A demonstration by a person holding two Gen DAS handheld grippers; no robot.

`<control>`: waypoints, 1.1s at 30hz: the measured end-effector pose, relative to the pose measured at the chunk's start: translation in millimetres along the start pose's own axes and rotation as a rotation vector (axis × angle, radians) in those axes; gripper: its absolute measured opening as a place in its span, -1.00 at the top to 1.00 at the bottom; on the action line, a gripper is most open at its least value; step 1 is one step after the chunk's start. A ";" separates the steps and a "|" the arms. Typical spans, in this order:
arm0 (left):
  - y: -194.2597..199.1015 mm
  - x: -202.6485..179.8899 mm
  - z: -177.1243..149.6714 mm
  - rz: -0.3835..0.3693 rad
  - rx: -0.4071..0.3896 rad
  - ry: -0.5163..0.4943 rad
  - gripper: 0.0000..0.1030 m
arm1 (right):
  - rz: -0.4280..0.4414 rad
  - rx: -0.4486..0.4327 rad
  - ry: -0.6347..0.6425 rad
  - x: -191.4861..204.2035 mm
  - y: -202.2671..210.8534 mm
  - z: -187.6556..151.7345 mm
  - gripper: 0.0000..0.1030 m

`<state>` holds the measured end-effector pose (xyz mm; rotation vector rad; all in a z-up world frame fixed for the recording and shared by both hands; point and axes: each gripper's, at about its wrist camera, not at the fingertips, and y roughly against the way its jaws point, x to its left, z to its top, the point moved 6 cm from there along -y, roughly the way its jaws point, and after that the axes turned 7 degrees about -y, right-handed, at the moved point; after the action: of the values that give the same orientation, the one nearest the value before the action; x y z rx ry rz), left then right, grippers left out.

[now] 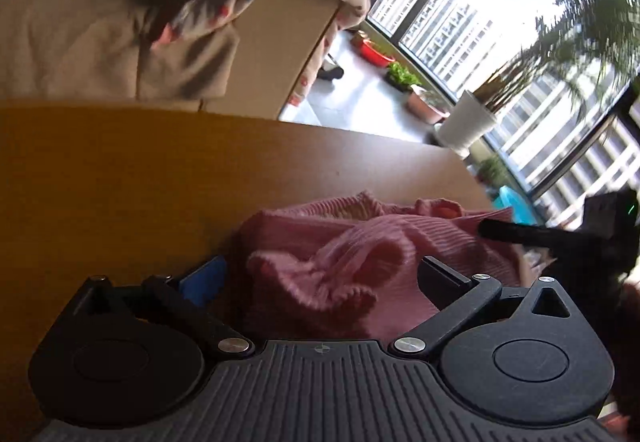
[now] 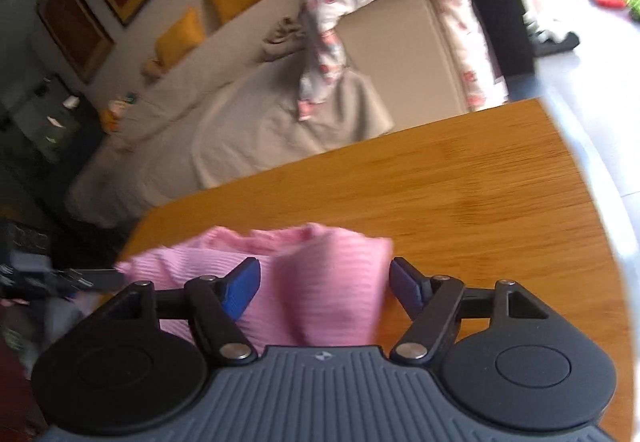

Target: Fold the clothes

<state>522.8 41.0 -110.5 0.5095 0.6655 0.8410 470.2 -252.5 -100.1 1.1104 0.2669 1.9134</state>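
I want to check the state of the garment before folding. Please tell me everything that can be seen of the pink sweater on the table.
The pink sweater is a ribbed knit, soft-looking, with a frilled edge on one bunched part. It lies crumpled, not folded, on the wooden table, near its edge. The left gripper and the right gripper are both open, each with a fold of the knit between its fingers. Whether the fingers touch the cloth is unclear. In the left wrist view a dark finger of the other gripper lies over its far side.
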 end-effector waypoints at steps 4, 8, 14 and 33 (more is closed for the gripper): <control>-9.4 -11.4 2.7 0.063 -0.035 -0.091 -0.98 | -0.028 0.023 0.127 21.7 -22.0 0.3 0.04; -1.4 -26.9 1.9 0.085 -0.049 -0.148 0.18 | -0.060 0.037 0.175 30.5 -28.1 2.6 0.65; 33.9 -50.6 2.8 0.072 -0.070 -0.189 0.54 | -0.005 -0.027 0.290 69.6 20.3 2.5 0.74; 189.9 -108.8 -152.4 -0.045 -0.134 -0.170 -0.02 | -0.061 0.015 0.668 144.4 175.0 -185.3 0.74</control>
<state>265.2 84.3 -56.8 0.4377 0.4598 0.7844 192.3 -201.0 -23.1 0.4287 0.6706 2.1754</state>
